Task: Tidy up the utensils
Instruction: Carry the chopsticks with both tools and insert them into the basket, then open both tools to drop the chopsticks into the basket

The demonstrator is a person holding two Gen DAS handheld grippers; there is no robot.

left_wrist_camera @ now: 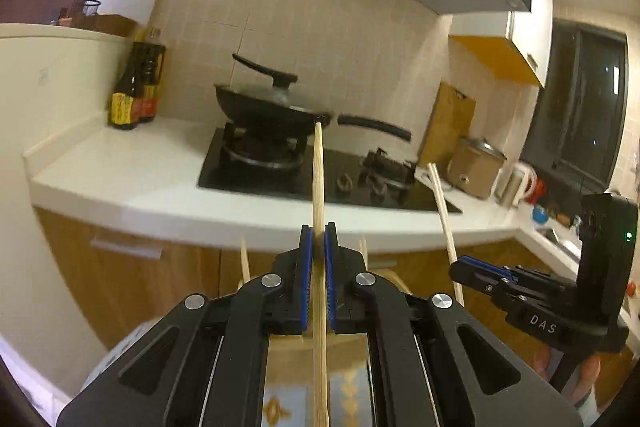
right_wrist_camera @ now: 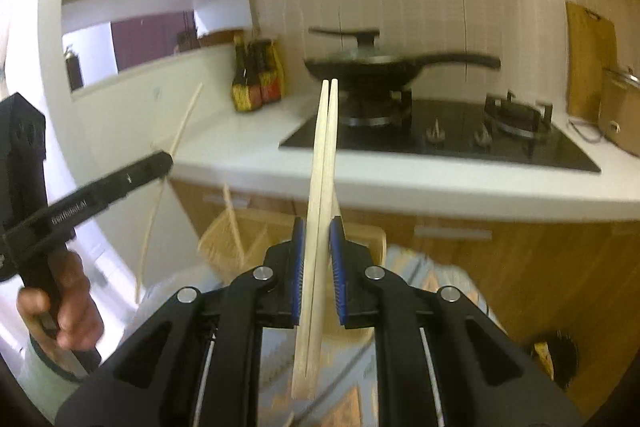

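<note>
My left gripper [left_wrist_camera: 319, 231] is shut on a wooden chopstick [left_wrist_camera: 319, 183] that points up and forward between its blue pads. My right gripper [right_wrist_camera: 318, 227] is shut on a pair of wooden chopsticks [right_wrist_camera: 325, 147] held side by side. Each gripper shows in the other's view: the right one [left_wrist_camera: 460, 265] at the right with its chopsticks [left_wrist_camera: 442, 211], the left one [right_wrist_camera: 166, 159] at the left with its chopstick [right_wrist_camera: 185, 123]. A woven holder [right_wrist_camera: 228, 239] with more chopsticks stands low behind the right gripper, blurred.
A white counter [left_wrist_camera: 120, 163] carries a black hob [left_wrist_camera: 256, 179] with a lidded wok [left_wrist_camera: 272, 107], dark sauce bottles [left_wrist_camera: 134, 91], a cutting board [left_wrist_camera: 450, 123], a pot [left_wrist_camera: 476, 163] and a kettle [left_wrist_camera: 516, 183]. Wooden cabinet fronts [right_wrist_camera: 520, 259] lie below. A patterned cloth [left_wrist_camera: 348, 387] lies under the grippers.
</note>
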